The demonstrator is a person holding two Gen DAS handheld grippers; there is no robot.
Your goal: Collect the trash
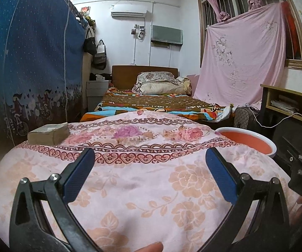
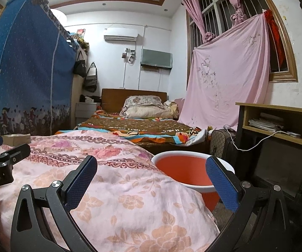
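I hold both grippers low over a surface draped in a pink floral cloth (image 1: 142,180), which I take as my landmark. My left gripper (image 1: 149,176) hovers above the cloth with its jaws spread wide apart and nothing between them. My right gripper (image 2: 151,180) sits toward the cloth's right edge, its jaws equally wide apart and holding nothing. A red basin with a white rim (image 2: 184,172) stands just beside the cloth's right edge, lower than the cloth top; from the left wrist view it shows at the cloth's far right (image 1: 247,141). A small tan box (image 1: 49,133) rests on the cloth's far left corner. Beyond the cloth lies a bed (image 1: 151,103) with a brown patterned cover.
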